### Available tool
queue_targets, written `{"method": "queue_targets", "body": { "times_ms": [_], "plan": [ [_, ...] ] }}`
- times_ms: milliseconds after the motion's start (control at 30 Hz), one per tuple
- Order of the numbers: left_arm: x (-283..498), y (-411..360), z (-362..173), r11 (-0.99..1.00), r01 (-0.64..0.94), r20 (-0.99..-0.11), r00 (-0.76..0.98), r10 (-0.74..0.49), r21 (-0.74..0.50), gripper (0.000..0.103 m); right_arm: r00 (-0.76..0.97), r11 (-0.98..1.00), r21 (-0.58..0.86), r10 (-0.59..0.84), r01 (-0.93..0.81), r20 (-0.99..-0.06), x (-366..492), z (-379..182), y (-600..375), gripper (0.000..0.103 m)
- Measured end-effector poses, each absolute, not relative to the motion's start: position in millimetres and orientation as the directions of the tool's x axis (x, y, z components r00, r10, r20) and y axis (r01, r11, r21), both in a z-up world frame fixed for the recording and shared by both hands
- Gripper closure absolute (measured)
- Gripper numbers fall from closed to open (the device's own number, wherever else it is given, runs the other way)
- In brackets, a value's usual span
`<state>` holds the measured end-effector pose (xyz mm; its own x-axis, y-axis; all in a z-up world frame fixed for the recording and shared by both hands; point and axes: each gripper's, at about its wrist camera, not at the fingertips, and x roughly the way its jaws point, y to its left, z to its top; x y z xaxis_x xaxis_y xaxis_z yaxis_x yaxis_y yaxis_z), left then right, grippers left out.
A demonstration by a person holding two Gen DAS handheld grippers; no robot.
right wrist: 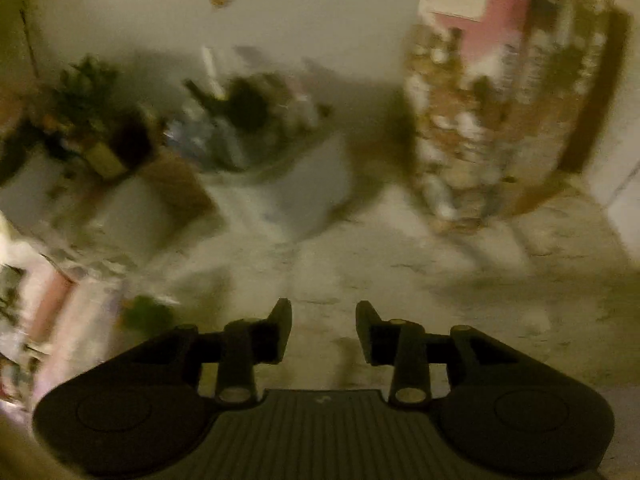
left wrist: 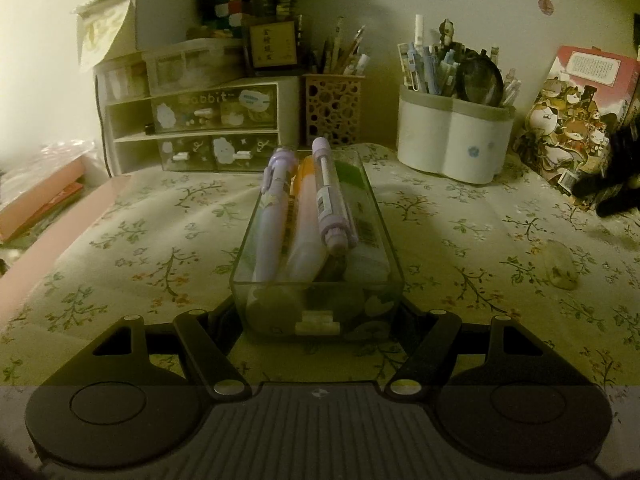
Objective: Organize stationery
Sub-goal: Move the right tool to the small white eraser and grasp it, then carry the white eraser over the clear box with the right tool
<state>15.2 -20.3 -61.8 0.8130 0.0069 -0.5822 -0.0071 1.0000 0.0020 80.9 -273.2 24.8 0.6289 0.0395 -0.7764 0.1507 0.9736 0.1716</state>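
Observation:
In the left wrist view my left gripper (left wrist: 318,312) is shut on the near end of a clear plastic drawer tray (left wrist: 384,236) that rests on the floral tablecloth. The tray holds a purple pen (left wrist: 274,216), an orange-capped marker (left wrist: 306,220), a lilac eraser pen (left wrist: 326,196) lying on top, and a green-and-white eraser (left wrist: 360,204). In the blurred right wrist view my right gripper (right wrist: 323,330) is open and empty above the cloth. It shows as a dark shape at the right edge of the left wrist view (left wrist: 612,184).
A rabbit-print drawer organizer (left wrist: 196,128) stands at the back left. A brown perforated pen cup (left wrist: 334,110) and a white pen holder (left wrist: 452,136) full of pens stand behind the tray. A cartoon book (left wrist: 576,120) leans at the right. A clear pebble-like object (left wrist: 560,264) lies on the cloth.

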Motion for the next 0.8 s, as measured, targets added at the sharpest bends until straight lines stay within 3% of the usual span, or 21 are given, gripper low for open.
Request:
{"method": "queue_targets", "body": {
  "times_ms": [233,367,433,500,800],
  "plan": [
    [15.3,-20.3,-61.8,1.0,-0.007,-0.582,0.813,0.007,0.003,0.031,0.525,0.985,0.133,0.055,0.113,-0.849,75.4,-3.9,-253.9,0.067],
    [15.2,-20.2,-61.8,1.0,-0.007,-0.582,0.813,0.007,0.002,0.03,0.547,0.996,0.034,-0.018,0.084,-0.837,81.6,-7.5,-236.0,0.064],
    [15.3,-20.3,-61.8,1.0,-0.007,-0.582,0.813,0.007,0.002,0.03,0.552,0.998,-0.031,-0.058,0.057,-0.832,84.5,-8.3,-224.6,0.073],
    [15.2,-20.2,-61.8,1.0,-0.007,-0.582,0.813,0.007,0.002,0.03,0.559,0.996,-0.06,-0.083,0.06,-0.825,84.6,-9.3,-220.2,0.074],
    [15.2,-20.3,-61.8,1.0,-0.007,-0.582,0.813,0.006,0.001,0.03,0.555,0.992,0.079,0.01,0.101,-0.832,88.1,-10.6,-234.3,0.075]
  ]
}}
